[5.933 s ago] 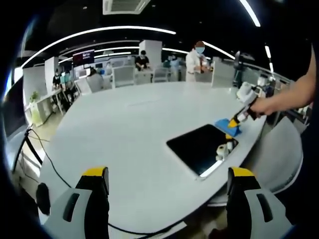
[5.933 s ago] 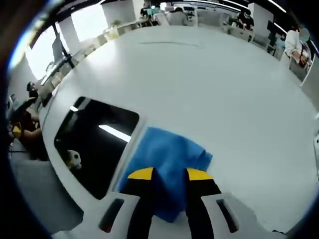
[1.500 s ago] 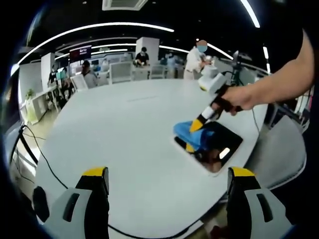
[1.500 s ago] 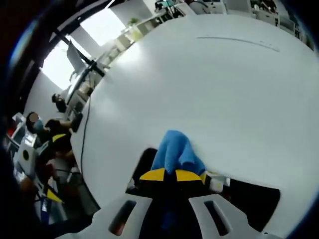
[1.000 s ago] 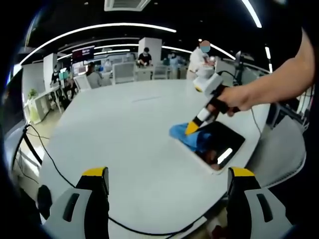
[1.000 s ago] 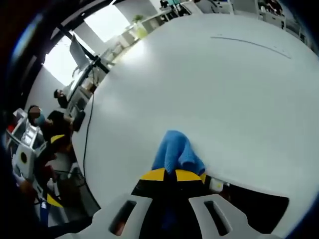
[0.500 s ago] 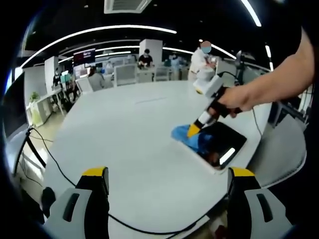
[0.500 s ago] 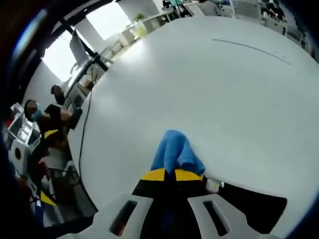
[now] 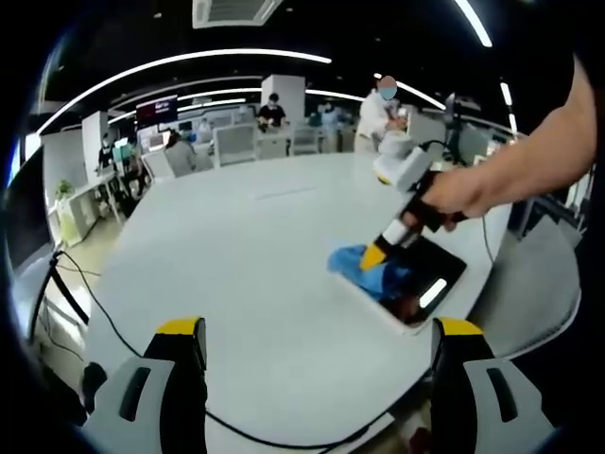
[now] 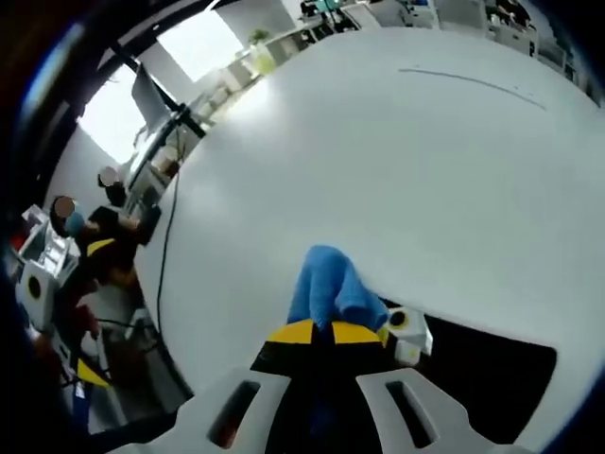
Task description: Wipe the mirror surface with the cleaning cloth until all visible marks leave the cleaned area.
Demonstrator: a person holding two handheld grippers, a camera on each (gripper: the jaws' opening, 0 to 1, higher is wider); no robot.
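My right gripper (image 10: 321, 332) has its jaws clamped on the blue cleaning cloth (image 10: 328, 284), pressing it at the near-left edge of the mirror (image 9: 416, 277), which lies flat on the white table (image 9: 246, 255). My left gripper (image 9: 317, 331) hangs wide open above the table, holding nothing, well apart from the mirror.

A wide white tabletop (image 9: 246, 246) with a rounded edge spreads across an open office. Long light strips (image 9: 189, 61) curve over a dark ceiling, and an air vent (image 9: 232, 11) sits overhead. White pillars (image 9: 284, 95), desks and chairs (image 9: 232, 142) line the far side, where several people (image 9: 378, 113) sit or stand. A black cable (image 9: 90, 298) trails over the tabletop's near edge. In the right gripper view a bright window (image 10: 194, 43) glows beyond the tabletop
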